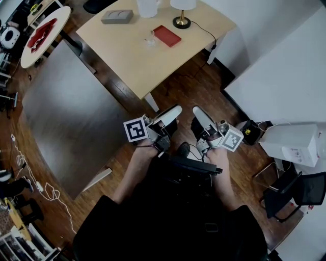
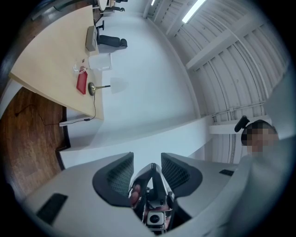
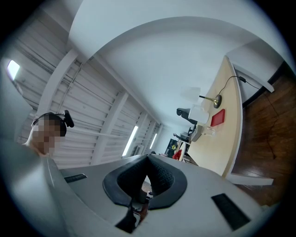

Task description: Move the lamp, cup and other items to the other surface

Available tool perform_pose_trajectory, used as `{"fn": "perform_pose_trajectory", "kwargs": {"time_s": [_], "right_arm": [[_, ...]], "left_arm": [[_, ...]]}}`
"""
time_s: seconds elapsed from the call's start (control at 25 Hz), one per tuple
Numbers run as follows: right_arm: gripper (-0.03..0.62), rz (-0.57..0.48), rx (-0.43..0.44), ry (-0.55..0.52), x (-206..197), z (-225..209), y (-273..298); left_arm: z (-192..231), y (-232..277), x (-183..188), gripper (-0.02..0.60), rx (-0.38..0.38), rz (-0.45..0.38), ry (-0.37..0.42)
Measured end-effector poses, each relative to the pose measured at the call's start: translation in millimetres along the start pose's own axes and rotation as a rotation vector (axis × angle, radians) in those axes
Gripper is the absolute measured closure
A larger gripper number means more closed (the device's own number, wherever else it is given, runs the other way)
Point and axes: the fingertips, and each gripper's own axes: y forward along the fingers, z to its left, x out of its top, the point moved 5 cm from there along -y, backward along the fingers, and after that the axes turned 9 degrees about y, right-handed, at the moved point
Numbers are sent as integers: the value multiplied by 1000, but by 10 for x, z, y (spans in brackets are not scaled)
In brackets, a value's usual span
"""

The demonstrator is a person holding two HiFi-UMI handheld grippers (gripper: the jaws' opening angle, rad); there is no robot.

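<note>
Dark wood floor (image 1: 175,84) lies between us and the pale wooden table (image 1: 127,56). That table carries the lamp (image 1: 181,21), the clear cup (image 1: 151,37), a red flat item (image 1: 167,35), a grey box (image 1: 116,16) and a white container (image 1: 147,7). The grey table (image 1: 66,112) at left looks bare.

We cannot tell which surface is the goal, so the items may be waiting or already delivered.

Both grippers hang over the floor, well apart from the items. The left gripper (image 1: 170,113) has its fingers spread on nothing; the right gripper (image 1: 199,116) has its fingers pressed together, empty.

Hazards, in our judgement:
- The lamp's cord (image 1: 204,31) trails over the table edge and could snag, pulling the top-heavy lamp over.
- The cup, just beside the red item, could tip or slip from the pads.
</note>
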Motion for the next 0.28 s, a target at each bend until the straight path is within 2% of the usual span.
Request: {"fn": "perform_pose_trajectory", "kwargs": {"time_s": [0.28], "right_arm": [[577, -5, -3, -1, 25, -1, -9]], "left_arm": [[-16, 54, -3, 374, -10, 16, 3]]}}
